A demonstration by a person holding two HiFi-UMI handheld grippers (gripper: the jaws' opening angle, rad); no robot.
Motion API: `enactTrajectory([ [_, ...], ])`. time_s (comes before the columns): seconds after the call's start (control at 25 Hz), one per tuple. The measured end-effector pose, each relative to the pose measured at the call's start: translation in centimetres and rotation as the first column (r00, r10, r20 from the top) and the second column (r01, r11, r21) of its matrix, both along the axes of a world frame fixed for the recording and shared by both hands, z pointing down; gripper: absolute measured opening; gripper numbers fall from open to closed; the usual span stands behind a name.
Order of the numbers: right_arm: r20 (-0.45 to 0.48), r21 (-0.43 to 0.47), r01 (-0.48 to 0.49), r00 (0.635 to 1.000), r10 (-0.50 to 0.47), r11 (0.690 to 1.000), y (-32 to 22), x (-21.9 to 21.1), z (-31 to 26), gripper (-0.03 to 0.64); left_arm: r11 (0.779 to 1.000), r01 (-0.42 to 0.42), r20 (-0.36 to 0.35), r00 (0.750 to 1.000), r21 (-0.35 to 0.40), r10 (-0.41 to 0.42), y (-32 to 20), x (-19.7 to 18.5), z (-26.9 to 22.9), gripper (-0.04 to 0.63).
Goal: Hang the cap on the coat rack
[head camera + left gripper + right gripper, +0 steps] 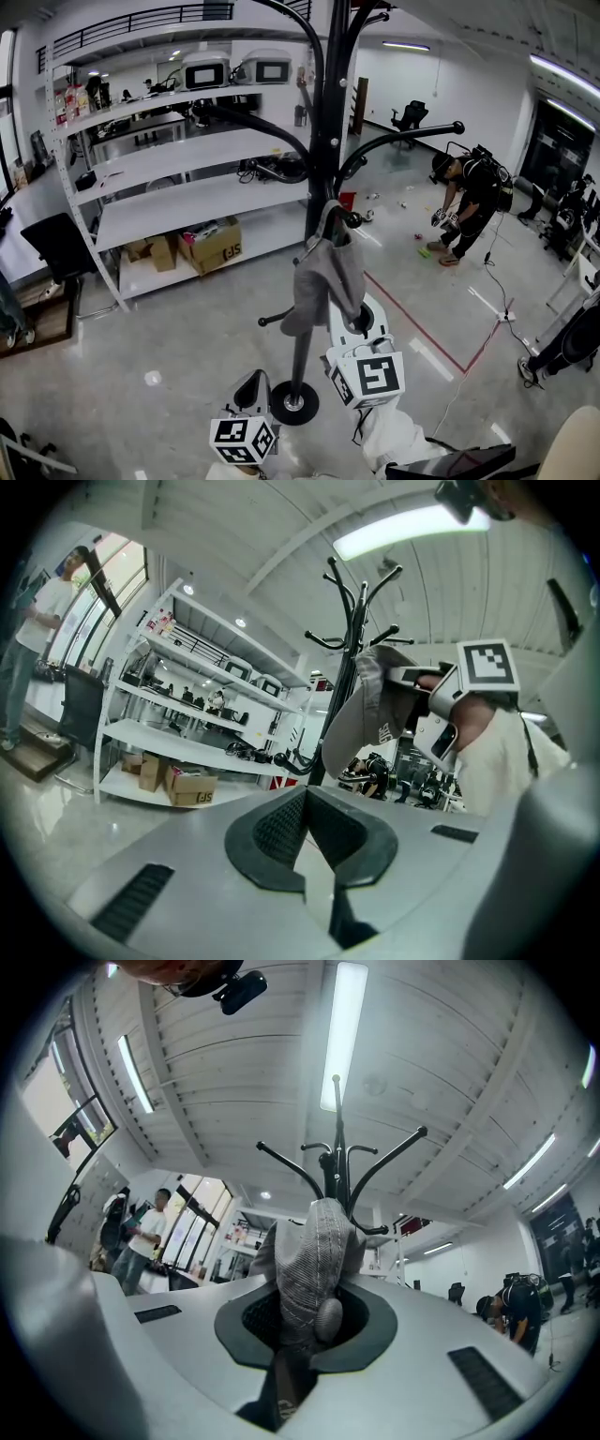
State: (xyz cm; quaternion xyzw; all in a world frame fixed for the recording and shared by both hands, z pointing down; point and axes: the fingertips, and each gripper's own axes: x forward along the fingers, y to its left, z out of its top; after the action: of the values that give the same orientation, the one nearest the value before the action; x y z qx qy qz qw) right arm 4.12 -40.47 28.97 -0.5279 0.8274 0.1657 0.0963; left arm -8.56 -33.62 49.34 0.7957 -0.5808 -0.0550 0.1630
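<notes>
The black coat rack point(323, 141) rises from its round base point(294, 404) in the middle of the head view, with curved hooks at several heights. A grey cap point(323, 272) hangs beside the pole, its top close to a ball-tipped hook point(353, 220); I cannot tell whether it rests on it. My right gripper point(345, 305) is shut on the cap's lower part and points up at the rack. In the right gripper view the cap point(314, 1251) fills the jaws, under the rack top point(336, 1162). My left gripper point(253, 382) is low beside the base, shut and holding nothing point(305, 803).
White shelving point(178, 159) stands behind the rack, with cardboard boxes point(211, 246) on the floor under it. A black chair point(58, 246) is at the left. A person point(464, 202) bends over at the right, beyond red floor tape point(412, 323) and a cable point(497, 300).
</notes>
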Motion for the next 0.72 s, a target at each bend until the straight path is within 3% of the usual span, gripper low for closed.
enactTrajectory([
  [0.2,0.002,-0.004,-0.005,1.0,0.005,1.0,0.4,0.3,0.1,0.019,1.0,-0.01,0.006,1.0,-0.004,0.01,0.4,0.4,-0.1,0.002],
  [0.4,-0.008,0.001,-0.004,1.0,0.004,1.0,0.9,0.3,0.2,0.074,1.0,-0.016,0.005,1.0,-0.008,0.016,0.8,0.6,0.0,0.002],
  [0.72,-0.016,-0.015,0.006,1.0,-0.007,1.0,1.6,0.1,1.0,0.103,1.0,-0.026,0.007,1.0,-0.014,0.026,1.3,0.9,0.3,0.002],
])
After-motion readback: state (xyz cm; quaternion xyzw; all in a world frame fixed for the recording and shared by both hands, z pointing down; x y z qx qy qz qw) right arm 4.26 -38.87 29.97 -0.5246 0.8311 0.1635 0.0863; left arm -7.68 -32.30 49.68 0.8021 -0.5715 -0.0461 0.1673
